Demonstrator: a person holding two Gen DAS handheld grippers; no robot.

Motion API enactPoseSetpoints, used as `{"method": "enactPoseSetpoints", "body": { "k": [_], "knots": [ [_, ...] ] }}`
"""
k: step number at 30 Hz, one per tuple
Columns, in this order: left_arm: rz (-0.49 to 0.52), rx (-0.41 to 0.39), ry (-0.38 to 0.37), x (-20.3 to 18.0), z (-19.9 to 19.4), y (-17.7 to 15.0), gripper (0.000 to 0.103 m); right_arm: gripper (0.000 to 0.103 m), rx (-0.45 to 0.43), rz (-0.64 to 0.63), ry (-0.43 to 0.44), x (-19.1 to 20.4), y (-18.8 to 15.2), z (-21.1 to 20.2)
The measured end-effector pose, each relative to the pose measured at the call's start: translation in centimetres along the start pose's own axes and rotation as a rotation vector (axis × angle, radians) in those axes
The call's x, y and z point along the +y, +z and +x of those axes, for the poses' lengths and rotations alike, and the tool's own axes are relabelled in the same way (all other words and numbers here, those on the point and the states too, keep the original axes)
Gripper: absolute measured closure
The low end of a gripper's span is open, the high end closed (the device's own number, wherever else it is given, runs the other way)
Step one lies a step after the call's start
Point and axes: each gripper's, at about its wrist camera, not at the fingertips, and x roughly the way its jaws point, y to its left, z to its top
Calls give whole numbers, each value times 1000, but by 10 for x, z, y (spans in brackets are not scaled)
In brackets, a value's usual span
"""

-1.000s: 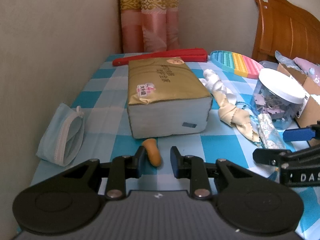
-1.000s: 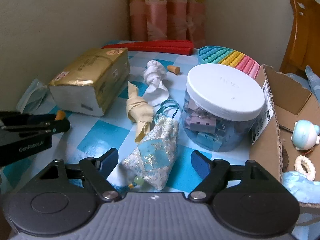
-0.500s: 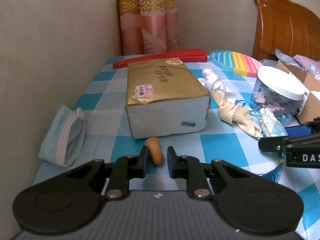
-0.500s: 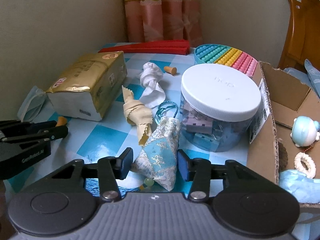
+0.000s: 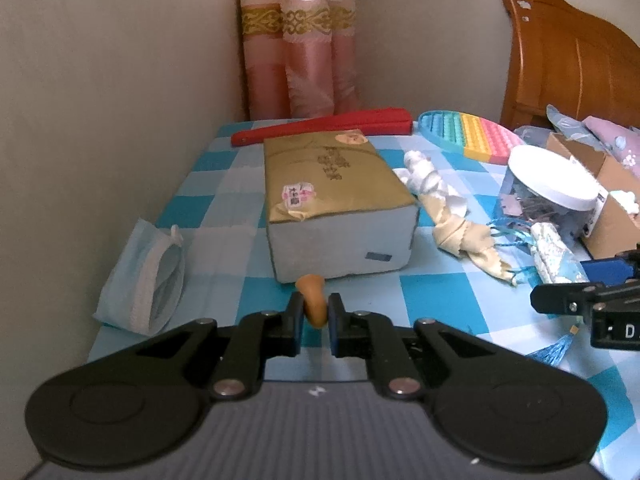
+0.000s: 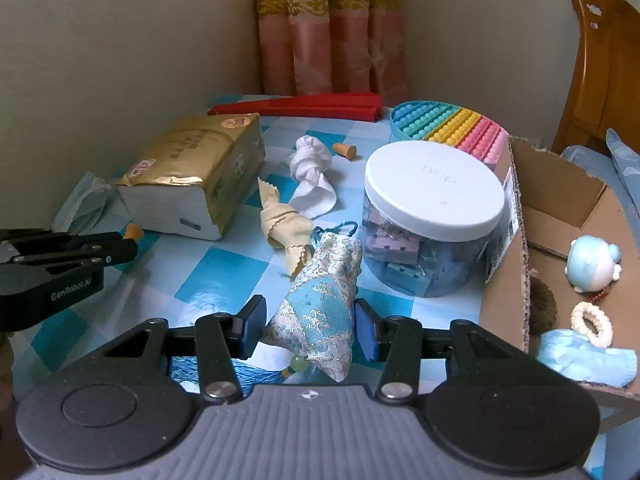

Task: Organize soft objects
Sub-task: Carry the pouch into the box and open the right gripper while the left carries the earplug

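My left gripper (image 5: 314,312) is shut on a small orange earplug (image 5: 313,300), just in front of the gold tissue pack (image 5: 332,196). My right gripper (image 6: 310,324) is shut on a blue-and-white brocade pouch (image 6: 320,304) with a tassel, lifted a little off the checked cloth. A knotted beige cloth (image 6: 284,224) and a knotted white cloth (image 6: 312,176) lie behind the pouch. A second orange earplug (image 6: 345,150) lies farther back. A blue face mask (image 5: 148,276) lies at the left by the wall.
A clear jar with a white lid (image 6: 432,216) stands right of the pouch. An open cardboard box (image 6: 560,248) at the right holds a plush toy, a scrunchie and a blue cloth. A red folded fan (image 6: 304,104) and rainbow pop toy (image 6: 448,128) lie at the back. Walls close the left and back.
My left gripper closed onto the orange earplug. My right gripper narrowed from wide open and closed on the brocade pouch, which now stands tilted up between the fingers.
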Motion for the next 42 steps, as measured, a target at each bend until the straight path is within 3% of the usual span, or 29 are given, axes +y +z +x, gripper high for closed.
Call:
{"method": "enactPoseSetpoints", "body": {
  "k": [16,26,35,42],
  "knots": [
    [89,40,-91,-11,-51,0,92,50,25,-109,121,14,-13,-52],
    [164,69,-160,-32,-83,-2,92,50,35,-152,132,-6,-22,-93],
    [229,80,-251,-63,-94,3,93,50,-25,-105,92,-50,-1,-133],
    [263,72,-332,-82,-97,16,93,50,-71,-83,-5,-89,32,-139]
  ]
}}
